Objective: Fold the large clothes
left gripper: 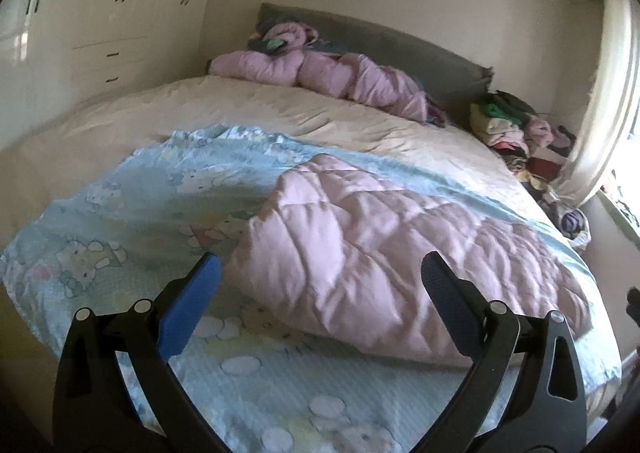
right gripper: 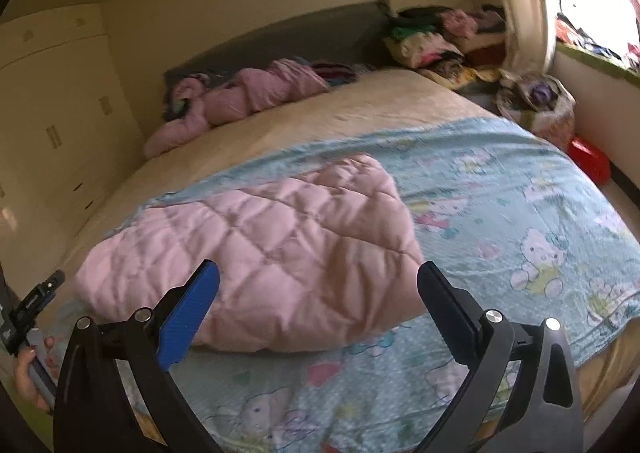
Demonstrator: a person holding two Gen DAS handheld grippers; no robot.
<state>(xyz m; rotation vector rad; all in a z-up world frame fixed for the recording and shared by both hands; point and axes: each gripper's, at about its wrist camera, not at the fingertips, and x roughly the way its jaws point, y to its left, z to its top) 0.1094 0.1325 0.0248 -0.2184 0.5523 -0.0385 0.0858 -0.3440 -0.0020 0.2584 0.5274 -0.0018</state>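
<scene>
Pink quilted garment (left gripper: 380, 249) lying bunched on blue sheet (left gripper: 132, 193), spread flat on bed (left gripper: 120, 113) for folding; left gripper (left gripper: 320, 285) and right gripper (right gripper: 318, 283) hovering, fingers apart, empty.

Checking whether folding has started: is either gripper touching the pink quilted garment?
Cannot tell: both wrist views show left gripper and right gripper open over the pink quilted garment.

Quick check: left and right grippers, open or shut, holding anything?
Left gripper: open, holding nothing, above the pink quilted garment.
Right gripper: open, holding nothing, above the same garment.
</scene>
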